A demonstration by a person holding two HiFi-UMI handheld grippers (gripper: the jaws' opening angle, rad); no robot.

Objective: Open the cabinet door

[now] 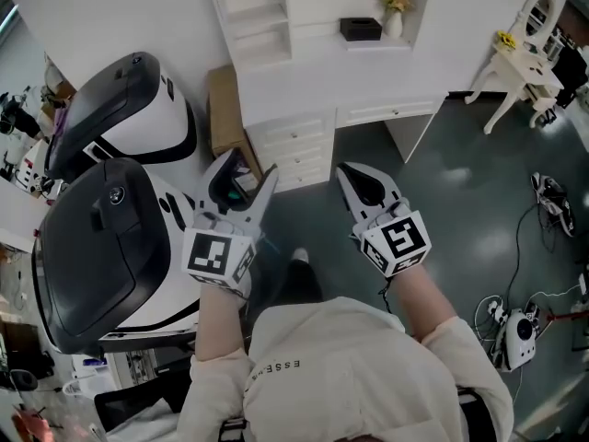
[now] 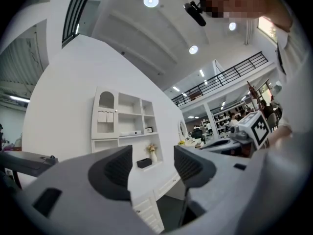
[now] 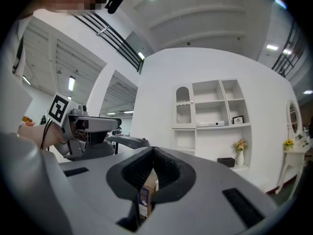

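The white cabinet unit (image 1: 304, 72) stands against the far wall, with open shelves, a niche and drawers (image 1: 293, 145). Its small arched door (image 2: 105, 114) is at the upper left of the unit and is closed; it also shows in the right gripper view (image 3: 183, 109). The head view cuts it off. My left gripper (image 1: 247, 171) is held level, well short of the cabinet, its jaws open with nothing between them (image 2: 152, 165). Beside it my right gripper (image 1: 344, 171) is shut and empty, its pads (image 3: 164, 163) meeting.
Two large black-and-white machines (image 1: 101, 247) (image 1: 129, 118) crowd the left side. A brown cardboard box (image 1: 224, 109) leans beside the drawers. A black box (image 1: 361, 29) and a flower vase (image 1: 394, 12) sit in the niche. A white dressing table (image 1: 525, 63) stands right; cables and devices (image 1: 520, 330) lie on the floor.
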